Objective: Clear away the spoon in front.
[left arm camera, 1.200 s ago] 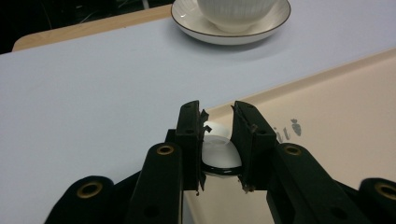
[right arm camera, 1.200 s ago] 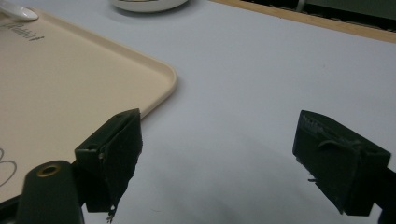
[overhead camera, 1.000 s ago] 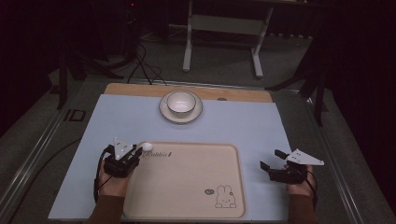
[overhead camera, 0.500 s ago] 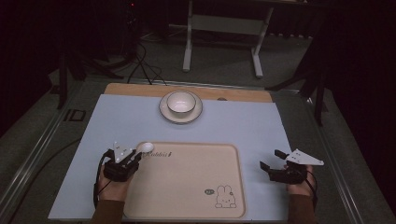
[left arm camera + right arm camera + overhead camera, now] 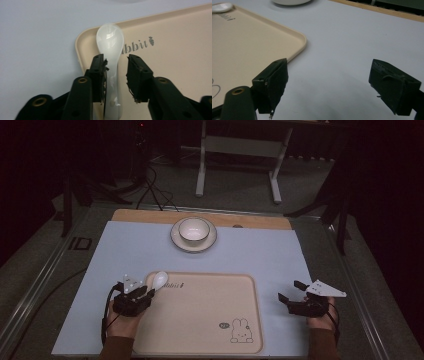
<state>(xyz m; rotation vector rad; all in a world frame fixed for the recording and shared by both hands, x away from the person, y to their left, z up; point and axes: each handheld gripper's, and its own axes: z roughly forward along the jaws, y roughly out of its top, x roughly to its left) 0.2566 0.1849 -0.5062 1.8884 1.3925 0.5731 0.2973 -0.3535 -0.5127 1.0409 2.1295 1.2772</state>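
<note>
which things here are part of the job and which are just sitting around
In use, as far as the pictures tell:
- spoon, between the open left tongs, one jaw touching it
- tray, under the spoon's bowl

Sitting about:
- bowl on its plate, far side
- right tongs, open, empty

In the right gripper view I saw my right gripper [image 5: 329, 85] with its two black jaws spread far apart and nothing between them. Under them was the pale blue table mat [image 5: 352, 42]. One jaw stood just beside the edge of the tan tray [image 5: 249, 47], whose round corner was near it. Far off on the tray's other corner lay the white bowl of a spoon [image 5: 221, 7]. A white dish [image 5: 290, 2] sat at the top, cut off by the edge. A wooden strip [image 5: 382, 10] ran along the far side of the mat.
</note>
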